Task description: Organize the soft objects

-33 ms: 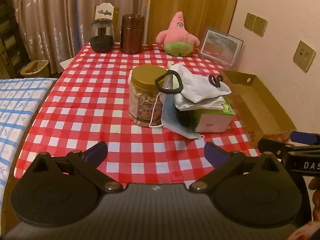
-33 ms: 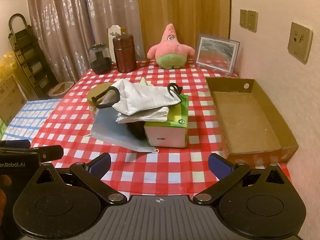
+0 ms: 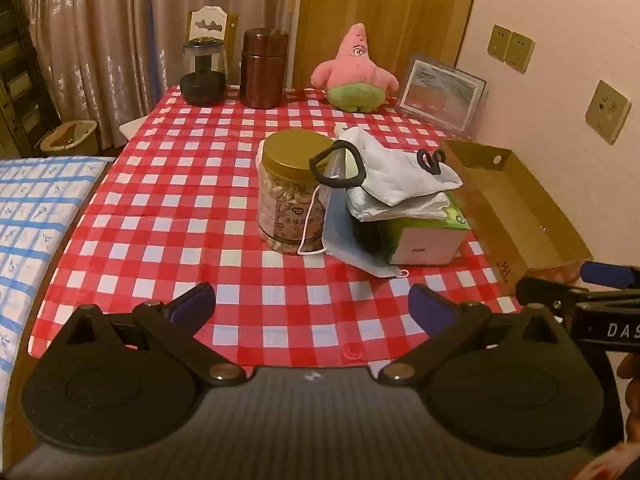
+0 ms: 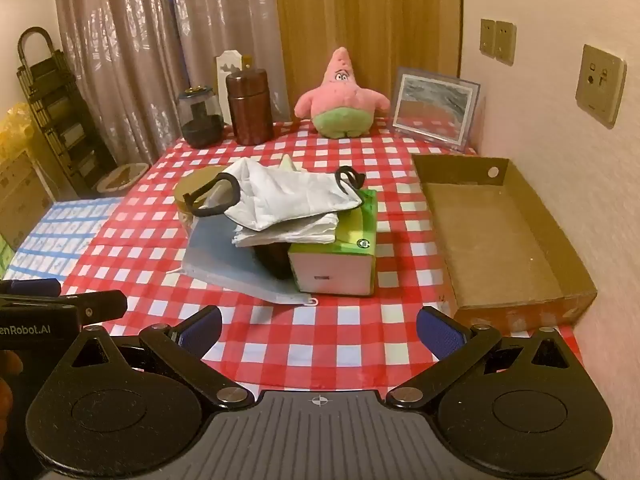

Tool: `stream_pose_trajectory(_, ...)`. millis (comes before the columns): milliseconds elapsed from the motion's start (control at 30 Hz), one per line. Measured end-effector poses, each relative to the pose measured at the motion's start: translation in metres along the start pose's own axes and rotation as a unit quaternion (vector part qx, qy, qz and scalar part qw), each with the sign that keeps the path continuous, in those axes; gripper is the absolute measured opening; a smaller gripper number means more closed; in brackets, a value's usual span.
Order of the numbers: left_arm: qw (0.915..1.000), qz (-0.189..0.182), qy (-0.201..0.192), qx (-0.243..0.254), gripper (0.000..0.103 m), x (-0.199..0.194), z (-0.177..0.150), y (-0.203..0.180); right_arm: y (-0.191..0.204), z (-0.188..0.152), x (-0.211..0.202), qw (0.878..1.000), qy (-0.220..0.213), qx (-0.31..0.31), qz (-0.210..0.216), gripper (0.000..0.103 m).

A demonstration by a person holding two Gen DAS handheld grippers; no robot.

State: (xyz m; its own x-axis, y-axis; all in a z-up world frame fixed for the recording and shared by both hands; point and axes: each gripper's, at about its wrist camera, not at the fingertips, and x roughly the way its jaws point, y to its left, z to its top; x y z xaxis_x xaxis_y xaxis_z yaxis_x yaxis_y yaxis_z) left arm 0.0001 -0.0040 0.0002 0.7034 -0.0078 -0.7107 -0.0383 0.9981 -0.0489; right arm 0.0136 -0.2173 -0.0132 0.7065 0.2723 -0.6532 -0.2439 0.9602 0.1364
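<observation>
1. A dim room with curtains and a wooden door framed the bench, which wore a red-and-white checked cloth.
2. Near the middle we saw the soft things heaped together: a white cloth mask with black loops lay on top of folded white cloths, and these rested on a green tissue box. A blue face mask sagged between that box and a gold-lidded jar of nuts.
3. A pink starfish plush sat at the far edge, well apart from the heap, beside a framed picture.
4. An open cardboard tray lay along the wall side with nothing in it — the likely home for the soft items, we judged.
5. We held both tools low at the near edge. The left gripper and the right gripper had their fingers spread wide, with nothing between them.
6. To do the first pick well, we thought the right gripper should approach the top mask from above and pinch its fabric body rather than a loop — a loop could drag the cloths underneath.
7. The jar stood touching the blue mask's strap, so a careless pull there might tip it.
</observation>
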Motion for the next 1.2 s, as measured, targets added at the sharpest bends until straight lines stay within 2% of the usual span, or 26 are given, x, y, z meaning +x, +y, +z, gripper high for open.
stream_pose_trajectory(267,0.9995,0.005,0.001,0.033,0.102,0.002,0.0,-0.045,0.0,0.001,-0.001,1.0,0.002,-0.003,-0.005,0.103)
stream_pose_trajectory(300,1.0,0.002,-0.006,-0.001,0.102,-0.002,0.001,-0.017,0.0,0.0,-0.003,1.0,-0.001,-0.003,-0.001,0.103)
stream_pose_trajectory(333,0.9999,-0.007,-0.009,-0.01,0.102,-0.006,0.002,0.001,0.0,0.0,-0.003,1.0,-0.001,-0.002,-0.001,0.103)
stream_pose_trajectory(1200,0.9997,-0.013,-0.009,-0.016,0.102,-0.006,0.003,0.004,-0.001,0.001,-0.001,1.0,-0.001,-0.002,-0.002,0.103)
